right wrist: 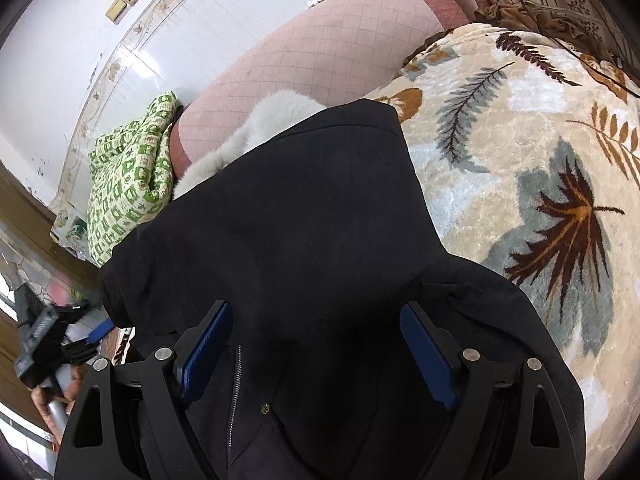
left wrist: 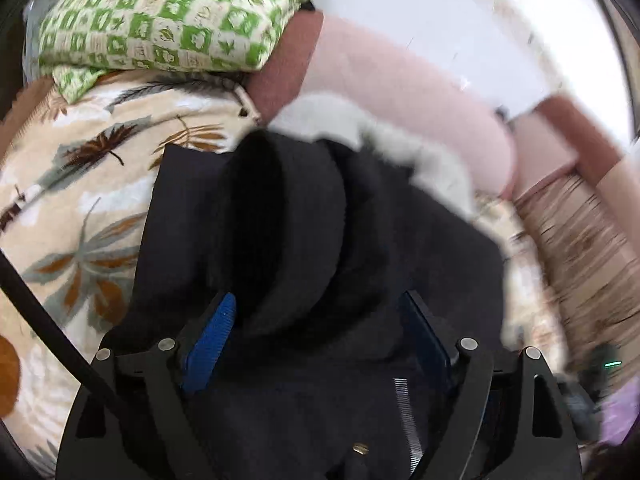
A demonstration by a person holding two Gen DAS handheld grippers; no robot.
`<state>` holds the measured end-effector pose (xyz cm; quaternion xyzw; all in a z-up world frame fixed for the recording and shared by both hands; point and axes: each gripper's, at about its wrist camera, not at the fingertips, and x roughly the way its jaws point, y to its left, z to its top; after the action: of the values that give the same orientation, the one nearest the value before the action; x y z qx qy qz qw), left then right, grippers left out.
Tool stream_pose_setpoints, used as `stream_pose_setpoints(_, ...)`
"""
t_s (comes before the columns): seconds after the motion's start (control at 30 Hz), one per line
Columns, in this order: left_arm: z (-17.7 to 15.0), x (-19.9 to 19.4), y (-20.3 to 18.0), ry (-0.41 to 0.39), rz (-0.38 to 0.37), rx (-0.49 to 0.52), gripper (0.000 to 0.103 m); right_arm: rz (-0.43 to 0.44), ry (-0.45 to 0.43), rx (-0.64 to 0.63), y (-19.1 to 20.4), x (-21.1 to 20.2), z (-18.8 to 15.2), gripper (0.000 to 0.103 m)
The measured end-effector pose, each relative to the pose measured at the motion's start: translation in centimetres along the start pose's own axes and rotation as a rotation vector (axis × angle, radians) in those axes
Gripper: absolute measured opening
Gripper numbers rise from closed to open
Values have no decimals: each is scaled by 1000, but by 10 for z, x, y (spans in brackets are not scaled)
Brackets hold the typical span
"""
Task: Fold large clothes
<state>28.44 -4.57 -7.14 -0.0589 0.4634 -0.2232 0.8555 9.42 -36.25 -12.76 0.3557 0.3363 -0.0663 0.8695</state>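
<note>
A black coat [left wrist: 280, 216] with a white fur collar [left wrist: 420, 152] lies on a leaf-patterned blanket [left wrist: 72, 184]. My left gripper [left wrist: 320, 320] hovers over it with its blue pads spread wide; a raised fold of black cloth sits between them, untouched by either. In the right wrist view the coat [right wrist: 288, 220] is partly folded, its zipper [right wrist: 234, 400] near the bottom. My right gripper [right wrist: 316, 336] is open above the cloth, gripping nothing. The left gripper also shows in the right wrist view [right wrist: 72, 336] at the far left.
A green checked pillow [left wrist: 172, 16] [right wrist: 132, 184] and a pink padded headboard [left wrist: 400, 80] [right wrist: 312, 52] lie beyond the coat. A white tiled wall [right wrist: 100, 40] stands behind. The blanket [right wrist: 520, 160] spreads to the right.
</note>
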Motion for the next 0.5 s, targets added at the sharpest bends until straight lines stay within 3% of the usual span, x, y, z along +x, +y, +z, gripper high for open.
stream_pose_setpoints(0.03,0,7,-2,23,28,6,31,-4,-2,-7,0,0,0,89)
stream_pose_setpoints(0.07,0,13,-1,73,38,-7,8,-8,-2,-10,0,1,1,89)
stream_pose_setpoints(0.13,-1,3,3,99,-1,-82,7,-9,4,-7,-1,2,1,89)
stream_pose_setpoints(0.23,-5,-34,-3,71,-53,-58,7,-1,8,0,-2,3,2,89)
stream_pose_setpoints(0.33,-20,-53,3,99,-63,-84,8,-2,3,0,-1,3,2,89)
stream_pose_setpoints(0.47,-36,-21,30,163,82,-136,8,-8,12,-12,3,5,-1,89)
stream_pose_setpoints(0.5,-39,-9,42,166,143,-153,15,-11,16,-17,4,6,-2,89)
